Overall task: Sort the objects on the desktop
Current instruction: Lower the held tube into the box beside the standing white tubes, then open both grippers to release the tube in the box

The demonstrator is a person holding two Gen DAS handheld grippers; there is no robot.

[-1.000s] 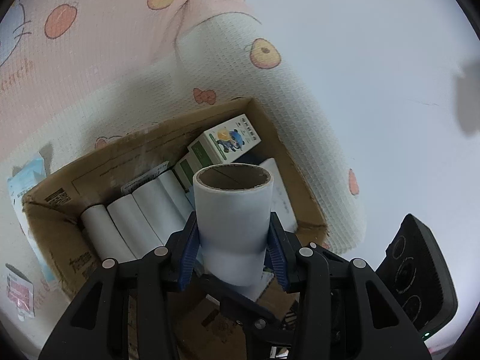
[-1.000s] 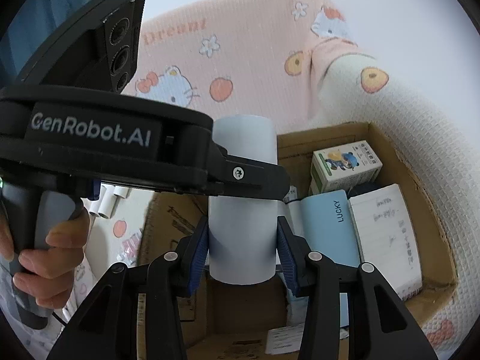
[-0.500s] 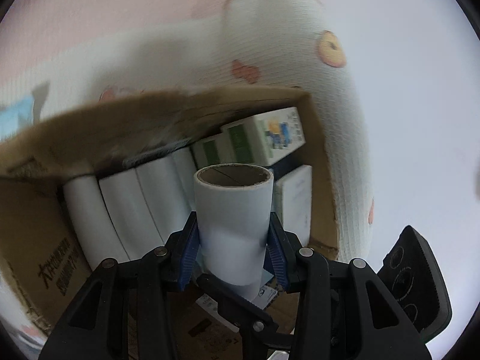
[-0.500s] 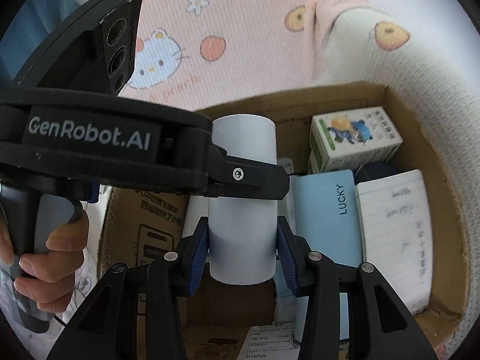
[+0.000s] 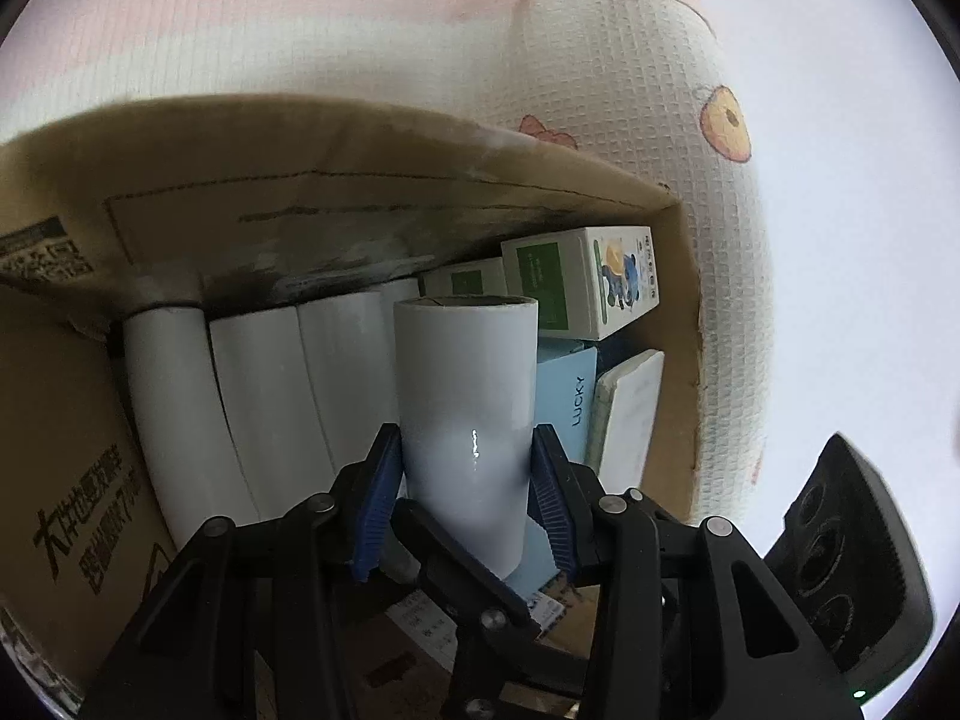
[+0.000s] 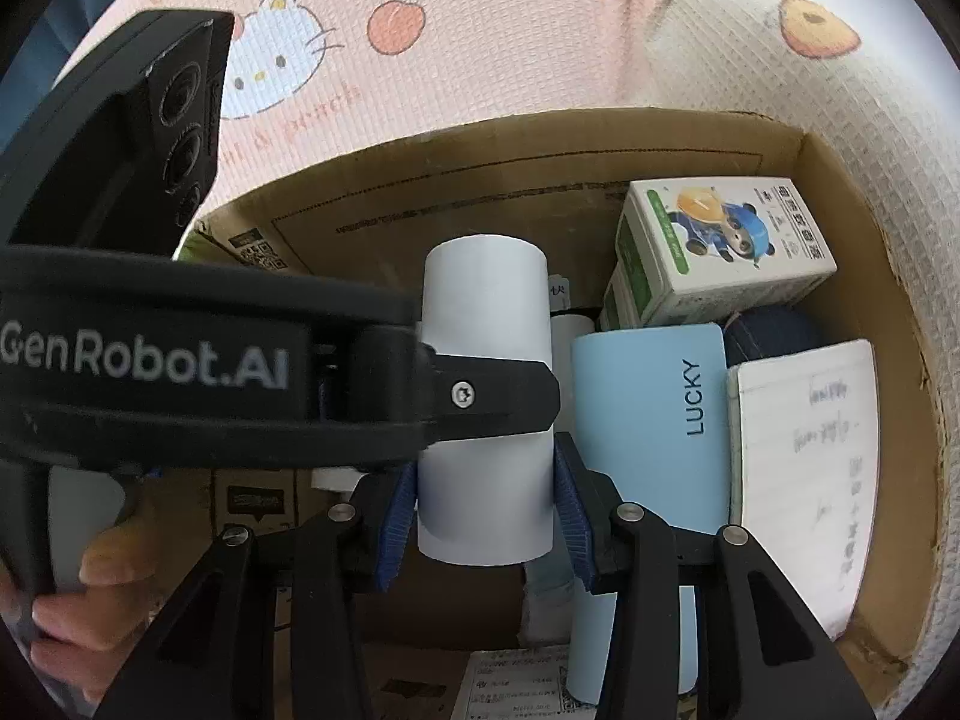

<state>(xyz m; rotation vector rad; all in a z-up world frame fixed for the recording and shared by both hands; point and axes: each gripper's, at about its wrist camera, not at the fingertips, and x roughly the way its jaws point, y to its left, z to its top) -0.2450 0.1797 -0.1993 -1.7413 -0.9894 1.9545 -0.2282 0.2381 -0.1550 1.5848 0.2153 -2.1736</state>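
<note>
Between both pairs of jaws, a white roll (image 5: 465, 402) (image 6: 485, 402) is clamped, the left gripper (image 5: 463, 501) and the right gripper (image 6: 485, 531) each closed on its lower part, over an open cardboard box (image 5: 252, 198) (image 6: 516, 180). Left of the left jaws, three white rolls (image 5: 258, 408) lie side by side. Right of the right jaws sit a light-blue "LUCKY" notebook (image 6: 654, 420), a lined notepad (image 6: 804, 462) and a green-and-white carton (image 6: 720, 252).

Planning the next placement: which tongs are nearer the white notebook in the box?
Right. The right tongs, clamped on the white roll, sit just left of the white notebook; the left tongs grip the same roll from farther left.
</note>
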